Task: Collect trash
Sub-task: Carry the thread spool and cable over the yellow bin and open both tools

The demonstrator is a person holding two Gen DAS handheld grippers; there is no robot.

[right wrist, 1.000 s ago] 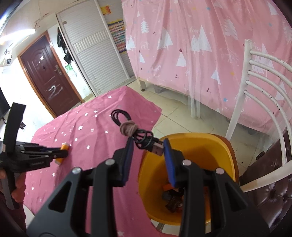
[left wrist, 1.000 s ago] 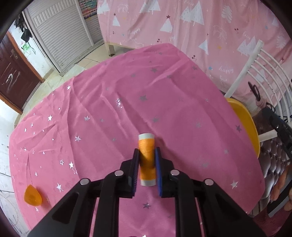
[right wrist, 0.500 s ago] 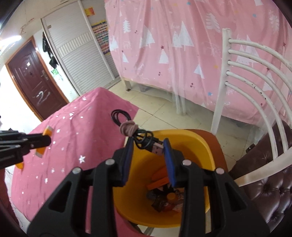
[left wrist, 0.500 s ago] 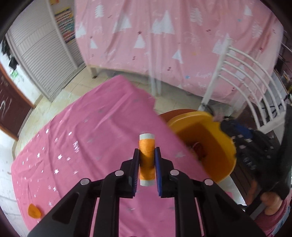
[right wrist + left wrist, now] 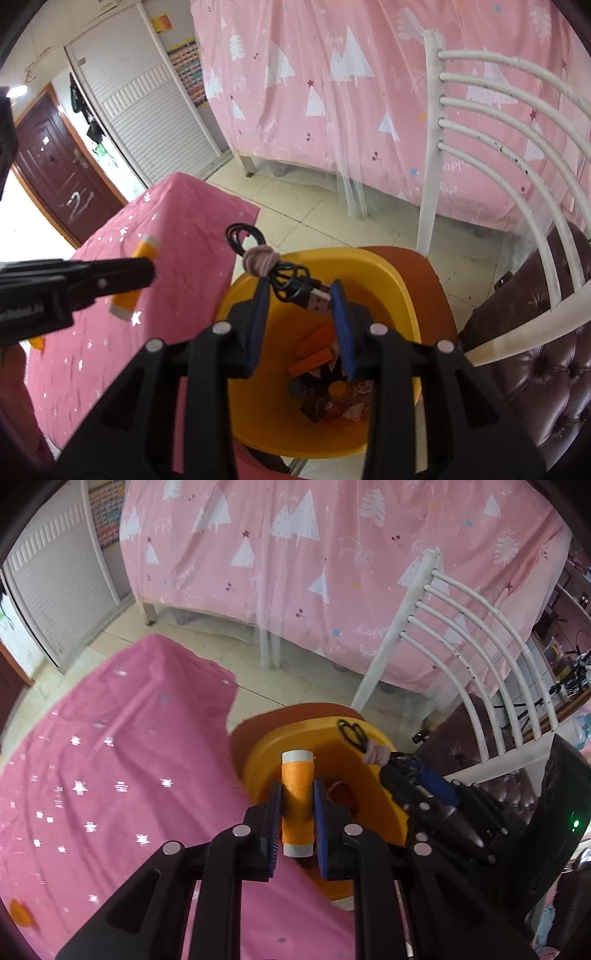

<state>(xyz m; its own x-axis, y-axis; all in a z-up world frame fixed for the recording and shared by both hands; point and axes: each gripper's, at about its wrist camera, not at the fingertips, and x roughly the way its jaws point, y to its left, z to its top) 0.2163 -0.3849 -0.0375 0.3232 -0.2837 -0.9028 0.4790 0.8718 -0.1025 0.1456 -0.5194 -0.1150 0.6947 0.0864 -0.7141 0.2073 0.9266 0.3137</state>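
Observation:
My left gripper is shut on an orange thread spool with white ends and holds it above the near rim of the yellow bin. My right gripper is shut on a coiled black USB cable tied with a pink band, and holds it over the yellow bin. The bin holds several pieces of trash. The right gripper also shows in the left wrist view, and the left gripper with the spool shows in the right wrist view.
The bin stands on a brown stool beside the table with a pink starred cloth. A small orange item lies at the table's near left. A white chair with a dark cushioned seat stands right of the bin.
My left gripper has carried the spool from over the table rightward to the bin's rim. My right gripper has moved with the cable further over the bin.

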